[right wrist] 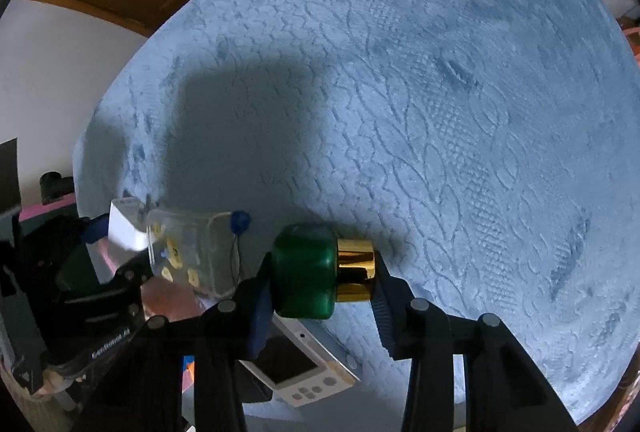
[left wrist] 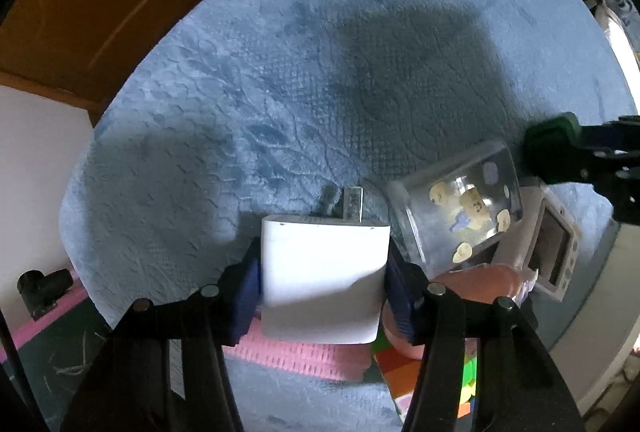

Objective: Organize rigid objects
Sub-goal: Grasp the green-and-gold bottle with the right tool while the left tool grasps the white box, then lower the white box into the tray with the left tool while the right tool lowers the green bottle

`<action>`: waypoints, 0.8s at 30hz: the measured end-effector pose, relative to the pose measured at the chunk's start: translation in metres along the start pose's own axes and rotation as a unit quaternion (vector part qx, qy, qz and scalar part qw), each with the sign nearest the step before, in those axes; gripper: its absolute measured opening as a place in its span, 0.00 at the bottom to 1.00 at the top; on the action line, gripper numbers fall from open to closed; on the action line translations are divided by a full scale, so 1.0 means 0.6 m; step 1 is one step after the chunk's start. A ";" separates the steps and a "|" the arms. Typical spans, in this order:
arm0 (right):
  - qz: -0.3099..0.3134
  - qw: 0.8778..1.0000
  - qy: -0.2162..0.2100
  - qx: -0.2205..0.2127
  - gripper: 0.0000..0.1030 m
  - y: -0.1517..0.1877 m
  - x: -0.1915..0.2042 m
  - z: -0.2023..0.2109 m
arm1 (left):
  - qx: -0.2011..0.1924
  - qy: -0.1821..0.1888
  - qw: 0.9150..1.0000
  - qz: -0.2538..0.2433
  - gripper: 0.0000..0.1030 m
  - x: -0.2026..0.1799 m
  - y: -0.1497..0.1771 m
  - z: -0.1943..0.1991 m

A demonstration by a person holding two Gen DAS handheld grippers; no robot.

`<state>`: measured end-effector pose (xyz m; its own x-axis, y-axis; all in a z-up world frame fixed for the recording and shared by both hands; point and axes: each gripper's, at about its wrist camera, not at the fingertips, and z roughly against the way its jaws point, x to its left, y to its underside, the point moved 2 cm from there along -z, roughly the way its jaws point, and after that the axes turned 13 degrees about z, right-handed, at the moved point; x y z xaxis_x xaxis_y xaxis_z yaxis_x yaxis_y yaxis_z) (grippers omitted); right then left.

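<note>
The left gripper (left wrist: 324,280) has its blue-padded fingers (left wrist: 249,296) closed against the two sides of a white square plug-in charger (left wrist: 324,272), pinching it just above the textured blue plush blanket (left wrist: 320,71). A metal prong (left wrist: 352,203) sticks out of the charger's far edge.

The right gripper (right wrist: 320,284) is spread about as wide as its load: one finger presses the base of a dark green bottle with a shiny gold cap (right wrist: 308,272), the other presses the cap end, so the bottle lies sideways between them over the blanket.

Just right of the charger, the left wrist view shows a clear plastic box with yellow cartoon stickers (left wrist: 460,203) lying tilted, touching a white handheld device with a dark screen and small buttons (left wrist: 552,248). Near them sit a pinkish rounded object (left wrist: 480,280), partly covered, a pink ribbed strip (left wrist: 304,356) and a multicoloured cube-like object (left wrist: 468,384), cut off behind the gripper's finger. The right gripper's green bottle appears at this view's right edge, mostly out of frame.

The right wrist view alone shows a blue round piece on a thin black cord (right wrist: 240,220) at the clear box's far end, and the handheld device's button face. There the charger is mostly hidden behind the box.
</note>
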<state>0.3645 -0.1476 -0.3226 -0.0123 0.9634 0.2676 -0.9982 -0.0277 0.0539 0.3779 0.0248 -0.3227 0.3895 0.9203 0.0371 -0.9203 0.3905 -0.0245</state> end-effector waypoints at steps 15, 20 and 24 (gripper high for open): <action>0.024 0.996 -0.022 -0.082 0.42 0.103 -0.035 0.170 | -0.079 0.027 0.990 0.117 0.57 -0.008 0.084 0.141; 0.042 0.990 -0.021 -0.129 0.42 0.180 -0.021 0.246 | -0.113 0.053 0.986 0.113 0.57 -0.060 0.130 0.246; 0.071 0.985 -0.003 -0.160 0.42 0.253 -0.015 0.299 | -0.139 0.087 0.982 0.096 0.57 -0.116 0.183 0.314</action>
<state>0.2235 -0.2083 -0.1439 -0.1541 0.9545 0.2553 -0.9539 -0.0763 -0.2904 0.2427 -0.0007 -0.1396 0.2317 0.9585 -0.1661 -0.9413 0.1778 -0.2869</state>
